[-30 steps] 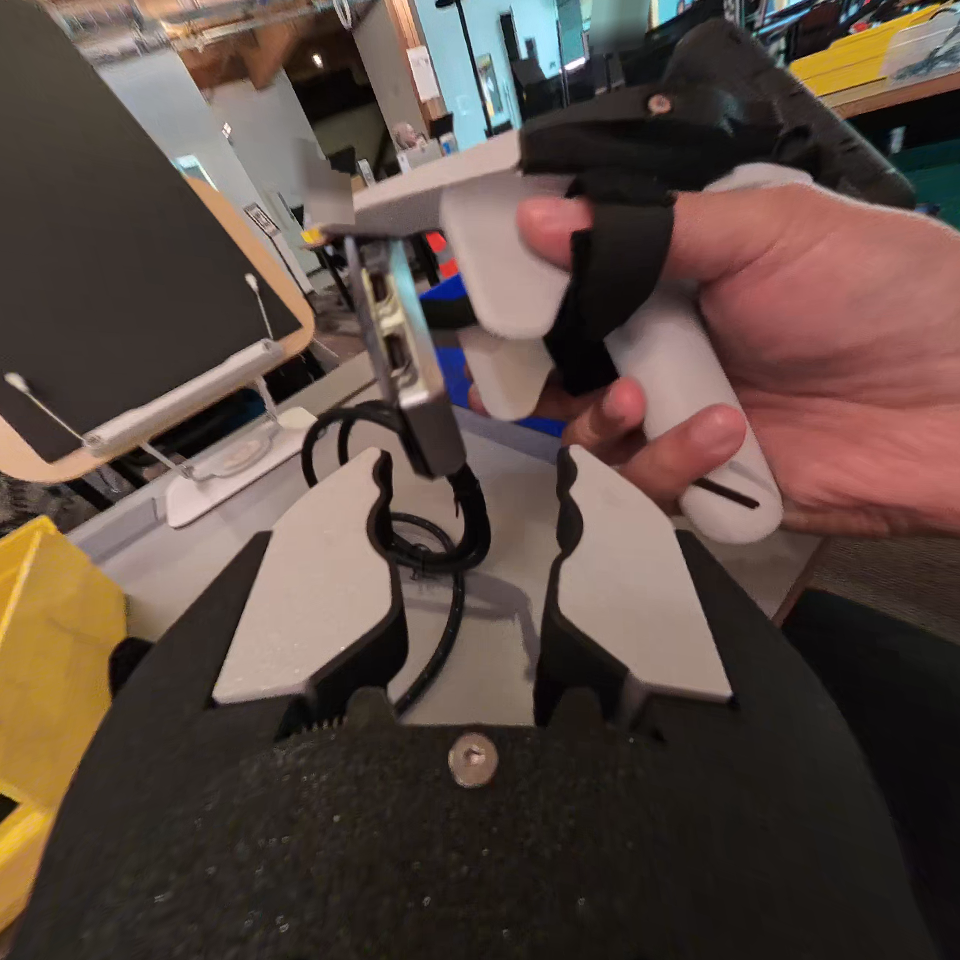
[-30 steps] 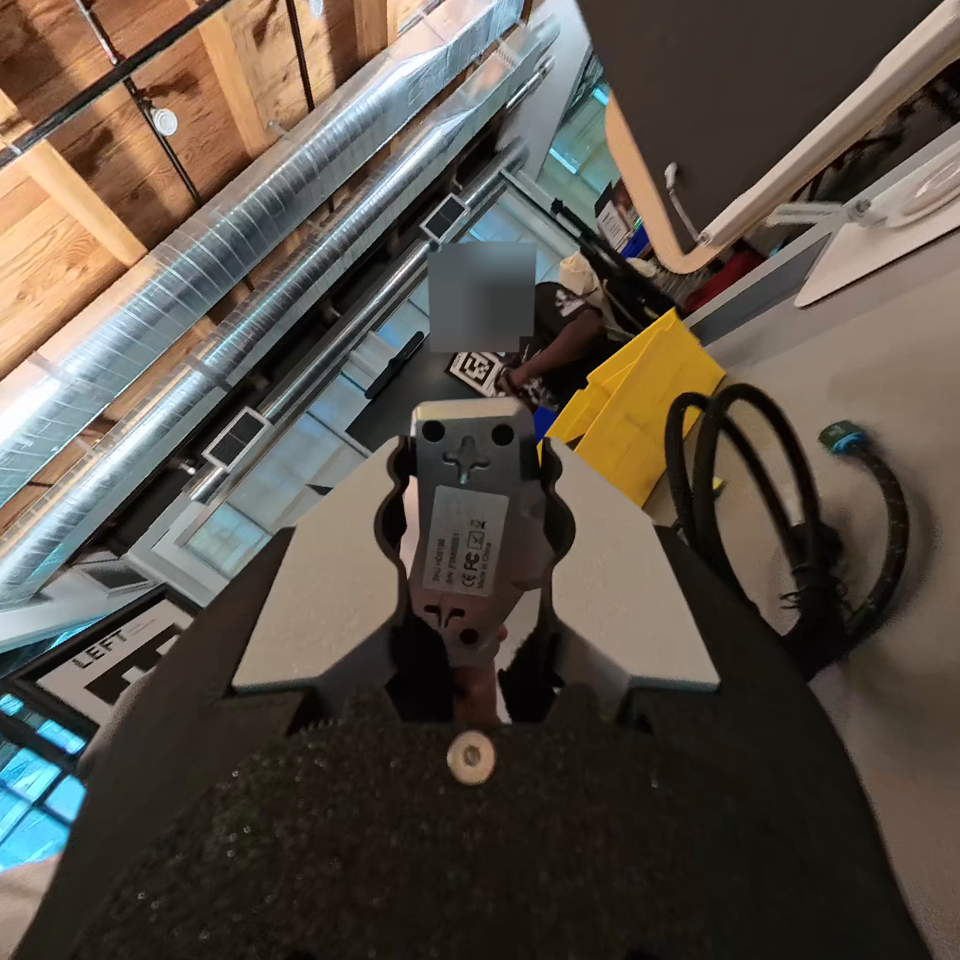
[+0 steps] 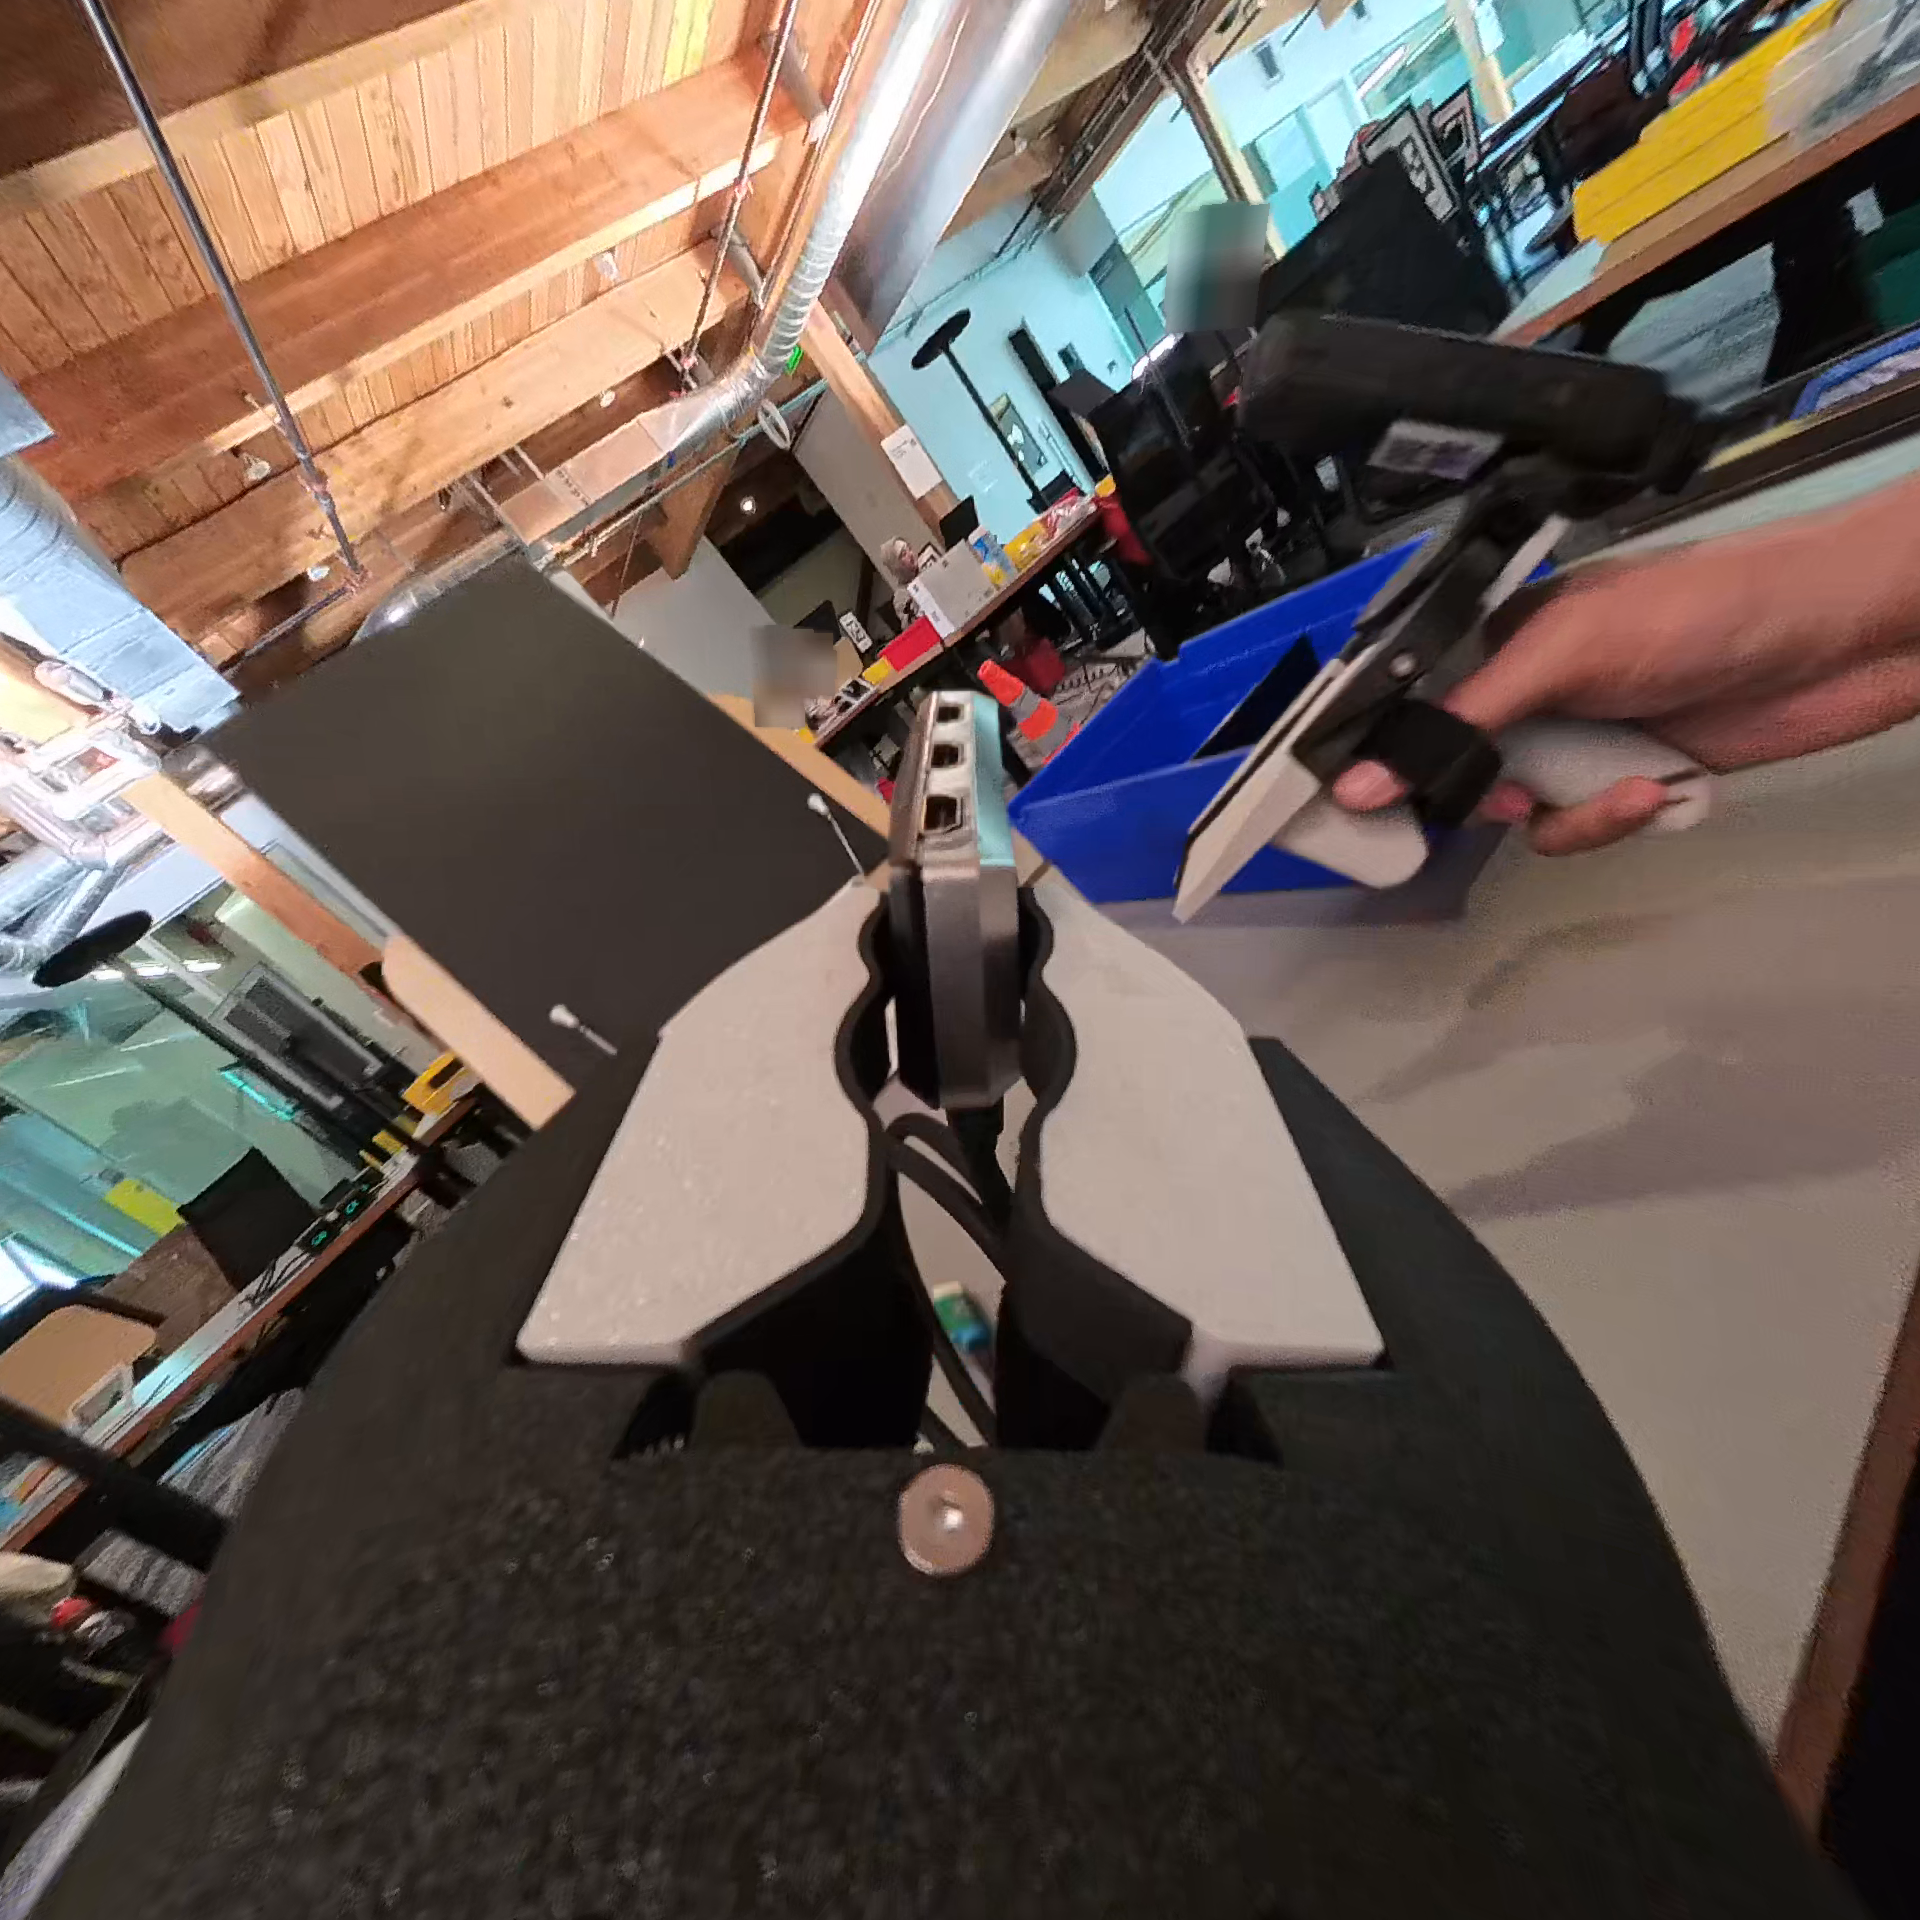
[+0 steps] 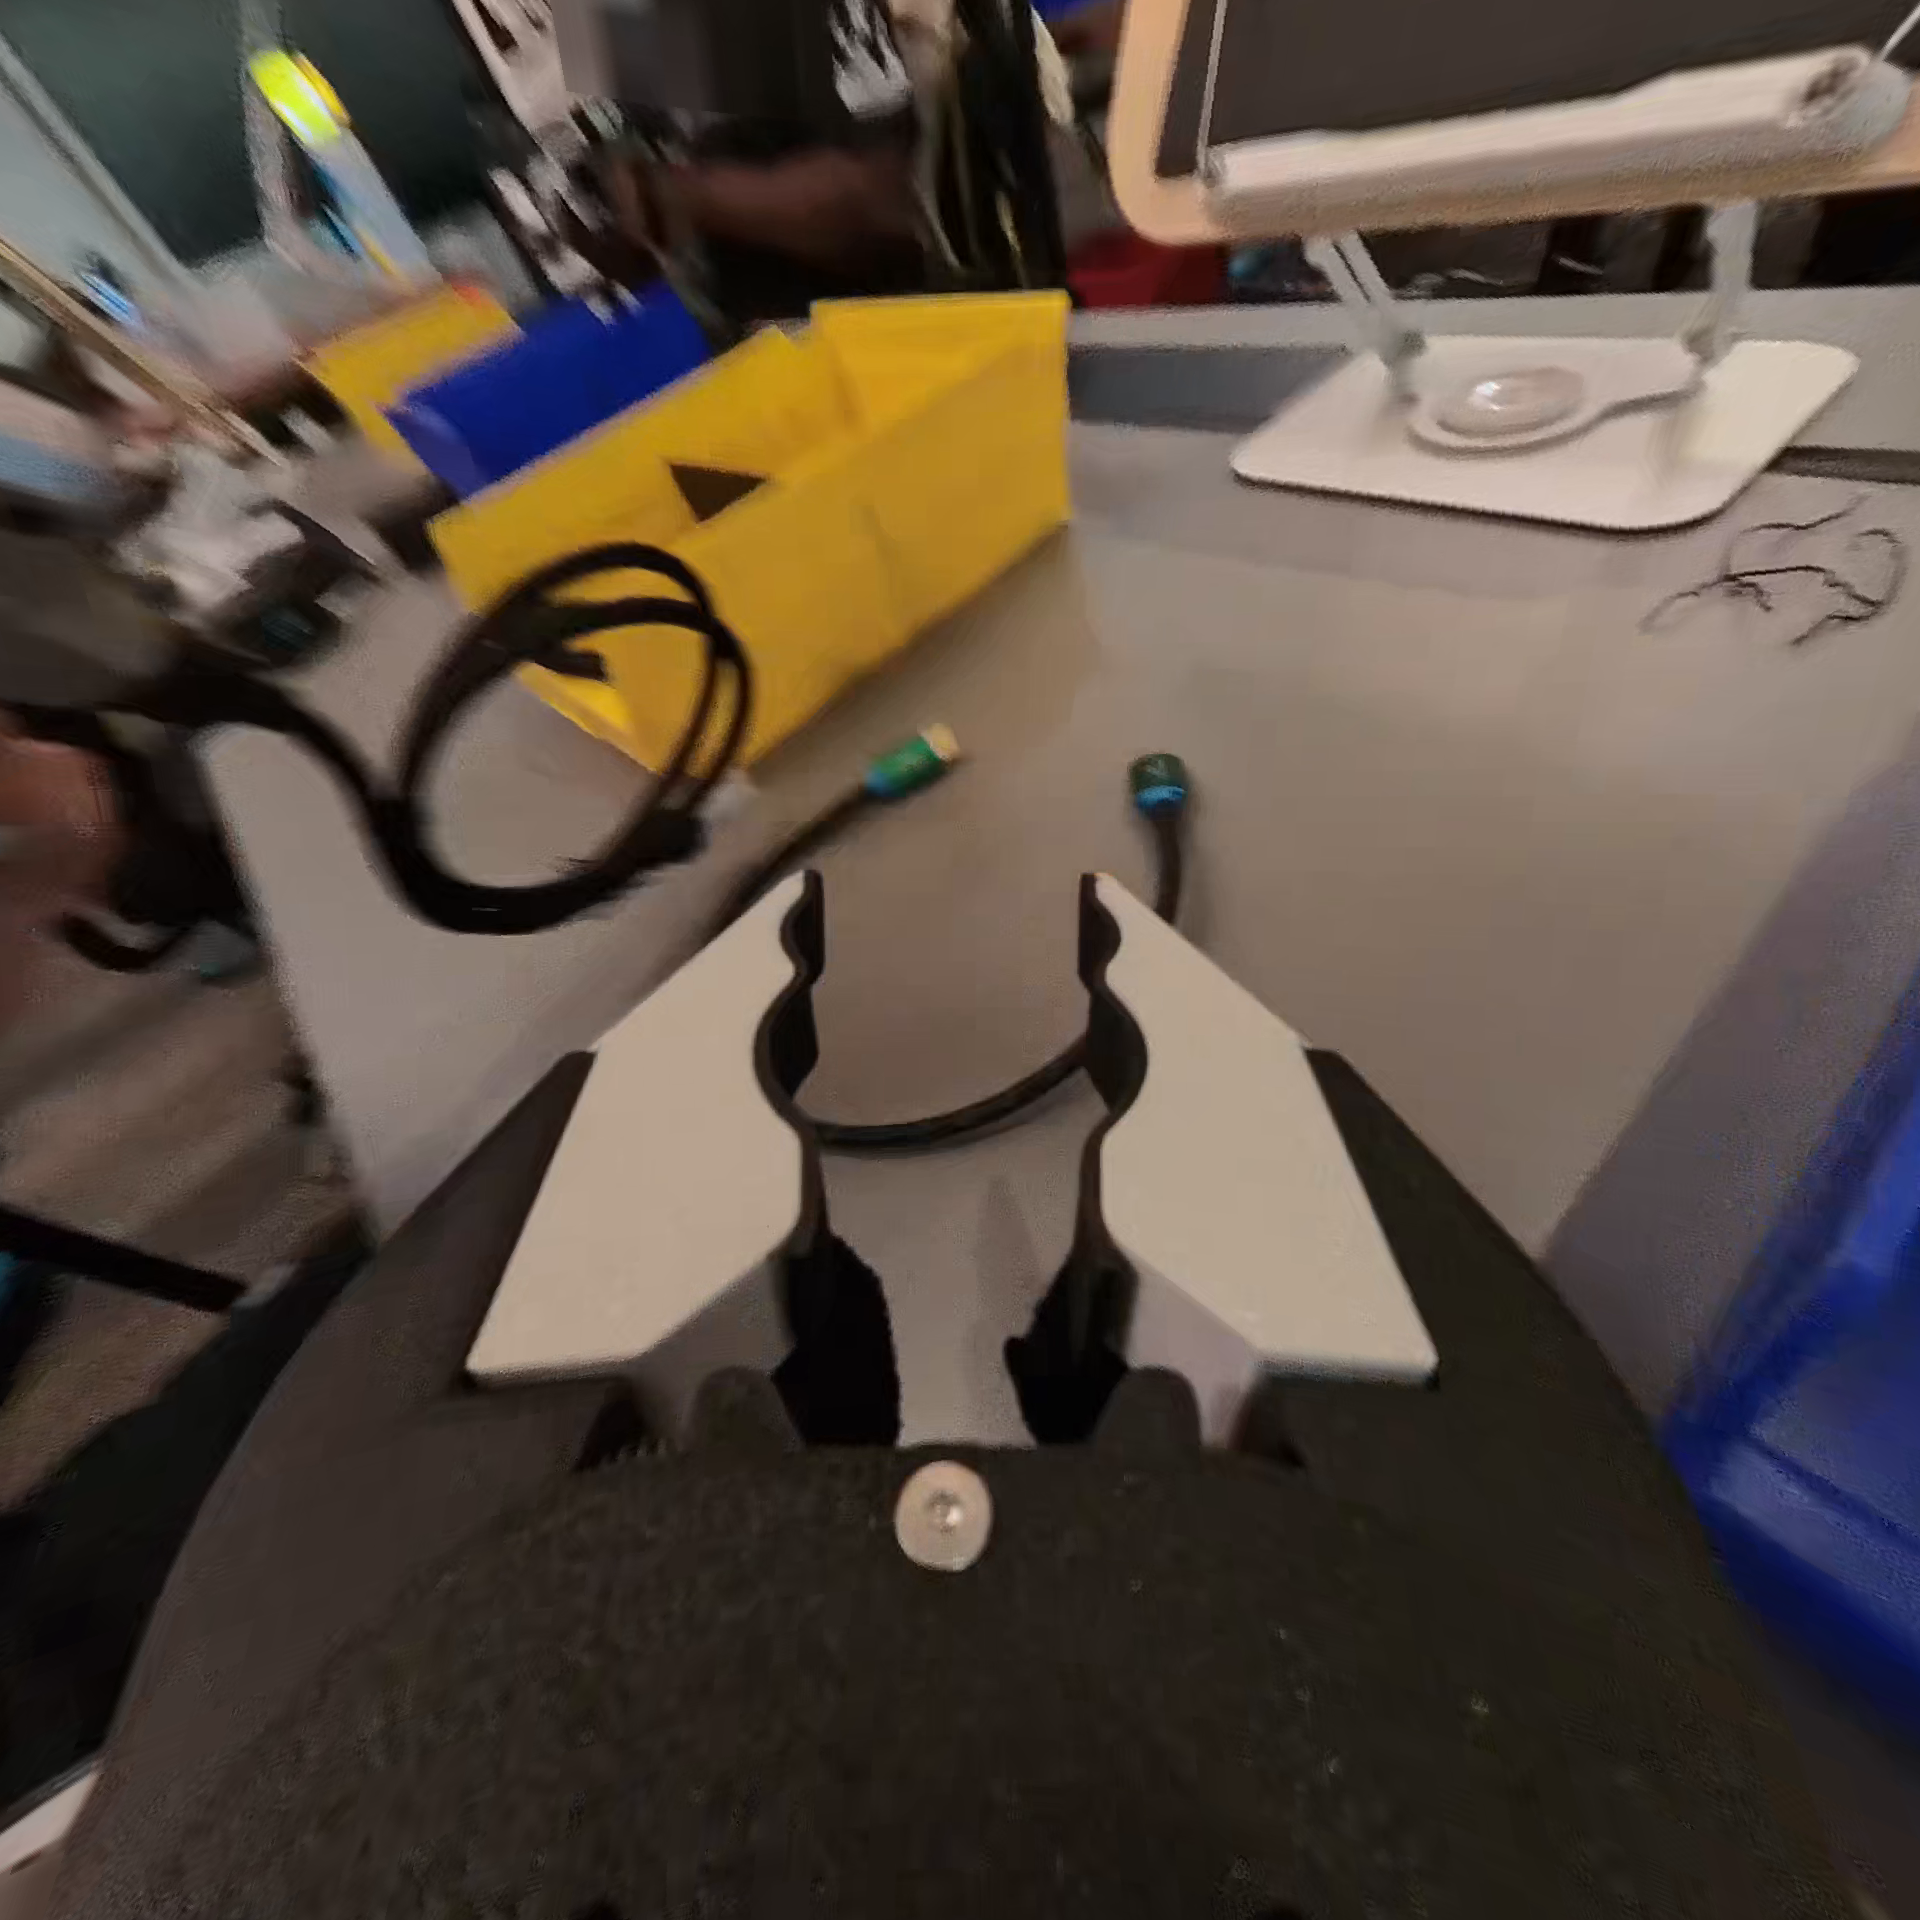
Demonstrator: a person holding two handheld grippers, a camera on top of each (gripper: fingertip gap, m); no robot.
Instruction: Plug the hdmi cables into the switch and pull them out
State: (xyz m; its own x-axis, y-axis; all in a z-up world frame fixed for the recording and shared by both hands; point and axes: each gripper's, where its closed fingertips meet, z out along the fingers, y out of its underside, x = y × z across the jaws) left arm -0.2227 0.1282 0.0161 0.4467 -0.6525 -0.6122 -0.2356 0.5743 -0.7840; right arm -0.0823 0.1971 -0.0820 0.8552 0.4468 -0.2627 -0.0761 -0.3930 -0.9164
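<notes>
Left wrist view: the left tongs (image 3: 951, 961) are clamped on the lower end of the slim dark-grey metal HDMI switch box (image 3: 954, 831), which stands up out of them toward 12 o'clock, its row of empty ports facing the camera. A black lead (image 3: 966, 1164) hangs from the box's lower end, down between the fingers. The grip sits on one end only, so a push on a plug could lever the box round or slide it out; the hanging lead could also drag on it. At 2 o'clock the right tongs (image 3: 1216, 862), held in a person's hand (image 3: 1704, 665), sit in front of a blue plastic bin (image 3: 1122, 800). The wide grey desk (image 3: 1558, 1091) lies to the right, and a black board with a pale wooden edge (image 3: 520, 831) leans at 10 o'clock.

Right wrist view: the right tongs (image 4: 945, 894) stand open and hold nothing, aimed down at the desk (image 4: 1403, 831). Two loose HDMI plugs lie ahead: a green-collared plug with a pale tip (image 4: 914, 756) at 12 o'clock and a blue-collared plug (image 4: 1158, 781) at 1 o'clock, whose black cable (image 4: 956, 1122) curves across under the fingers. This picture is blurred, so a hasty grab could catch cable rather than plug body, or grip a plug askew so that it jams at the port. A coiled black cable bundle (image 4: 582, 748) at 10 o'clock and a yellow plastic bin (image 4: 831, 499) just behind it crowd that side. A white stand base (image 4: 1538, 436) sits at 1 o'clock, well apart.
</notes>
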